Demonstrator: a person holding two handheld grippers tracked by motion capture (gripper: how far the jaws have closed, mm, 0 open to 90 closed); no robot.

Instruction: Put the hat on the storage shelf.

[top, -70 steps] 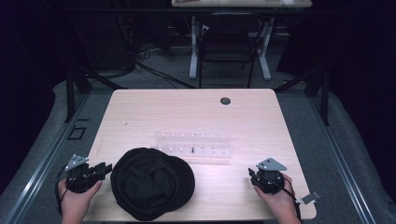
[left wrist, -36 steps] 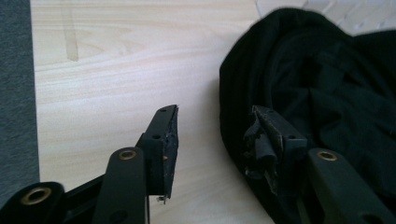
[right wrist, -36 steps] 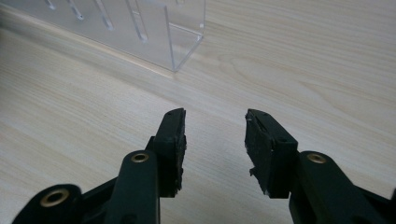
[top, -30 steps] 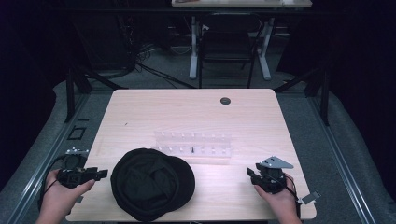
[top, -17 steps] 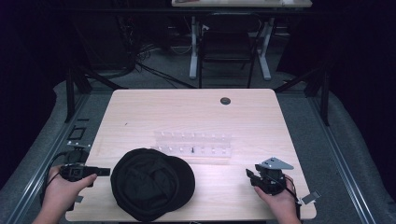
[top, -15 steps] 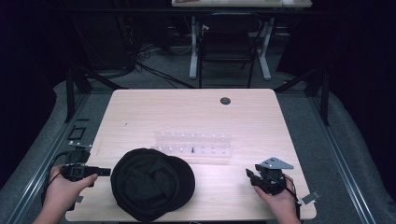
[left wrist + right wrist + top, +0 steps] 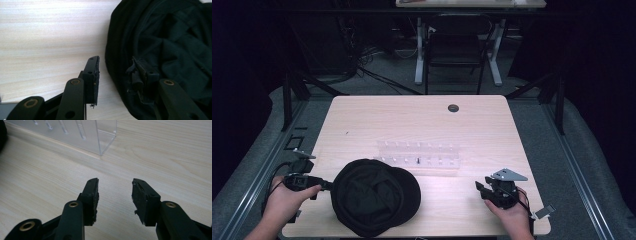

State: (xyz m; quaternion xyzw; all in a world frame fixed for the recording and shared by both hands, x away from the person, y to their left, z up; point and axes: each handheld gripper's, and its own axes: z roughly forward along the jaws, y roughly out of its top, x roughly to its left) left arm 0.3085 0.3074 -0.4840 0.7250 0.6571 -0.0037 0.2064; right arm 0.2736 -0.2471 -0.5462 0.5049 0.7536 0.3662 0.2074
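Note:
A black cloth hat point(image 7: 374, 202) lies crumpled on the wooden table point(image 7: 412, 120) near its front edge. My left gripper point(image 7: 328, 185) lies level at the hat's left rim. In the left gripper view the hat point(image 7: 162, 37) has its rim between the jaws of my left gripper point(image 7: 116, 72). One pad is over the cloth and the other stands off it above bare wood. These jaws narrowed and have just been opening a little. My right gripper point(image 7: 479, 189) rests open at the front right, and in its own view my right gripper point(image 7: 115, 192) has nothing between its fingers.
A clear plastic rack point(image 7: 419, 155) with small pegs stands across the middle of the table, just behind the hat; its corner point(image 7: 75, 132) is ahead of the right jaws. A round cable hole point(image 7: 453, 108) sits near the far edge. A chair stands beyond the table.
The left hand turned its gripper level and brought the tips up to the hat's left rim, with the jaws narrower than before. The right hand has not moved.

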